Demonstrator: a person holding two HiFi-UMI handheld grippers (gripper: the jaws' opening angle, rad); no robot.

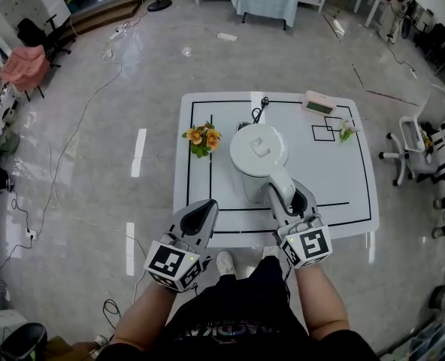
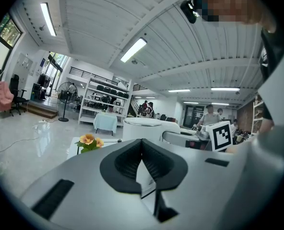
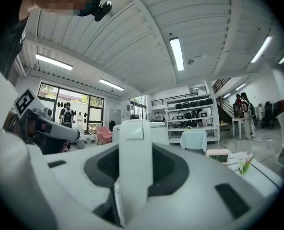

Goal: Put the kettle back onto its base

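Kettle (image 1: 257,159) stands upright, handle (image 1: 277,183) pointing back into right gripper (image 1: 289,200).

Orange flowers (image 1: 202,137), pink box (image 1: 319,104), white table (image 1: 347,180)

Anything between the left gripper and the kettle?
No objects. In the head view, only bare table with black lines separates the shut left gripper from the kettle.

White kettle (image 1: 258,160), lid shut, stands upright at frame ctr. Its handle (image 1: 280,185) points to lower right, clamped btwn the jaws of right gripper (image 1: 289,196). Base not made out; can't tell if kettle sits on it.
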